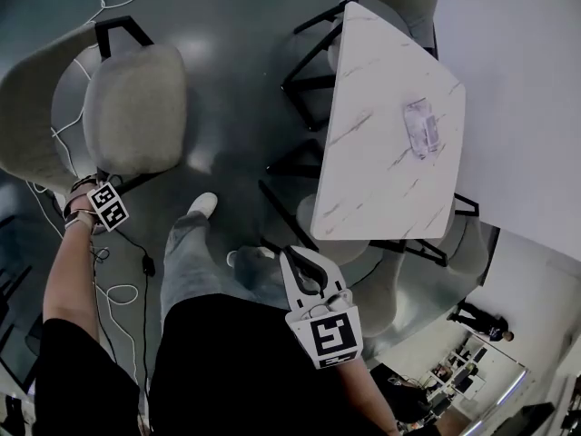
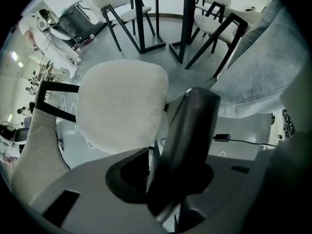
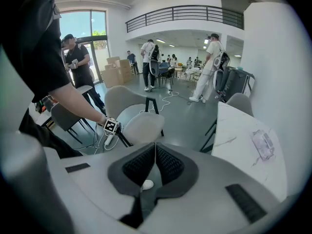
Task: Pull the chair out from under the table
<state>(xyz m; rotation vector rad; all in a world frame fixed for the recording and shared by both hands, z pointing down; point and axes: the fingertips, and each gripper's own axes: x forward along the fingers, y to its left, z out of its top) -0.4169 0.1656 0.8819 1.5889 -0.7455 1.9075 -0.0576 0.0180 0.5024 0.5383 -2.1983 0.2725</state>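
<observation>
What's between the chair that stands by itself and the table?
Mostly bare grey floor, as the head view shows. Nearer the person, a white shoe stands in the gap between the chair and the table.

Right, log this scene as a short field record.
chair: grey upholstered chair with black frame, standing clear of the table
table: white marble-top table, clear plastic packet on top
left gripper: beside the chair seat's edge, jaws apart
right gripper: held short of the table, jaws together, empty
</observation>
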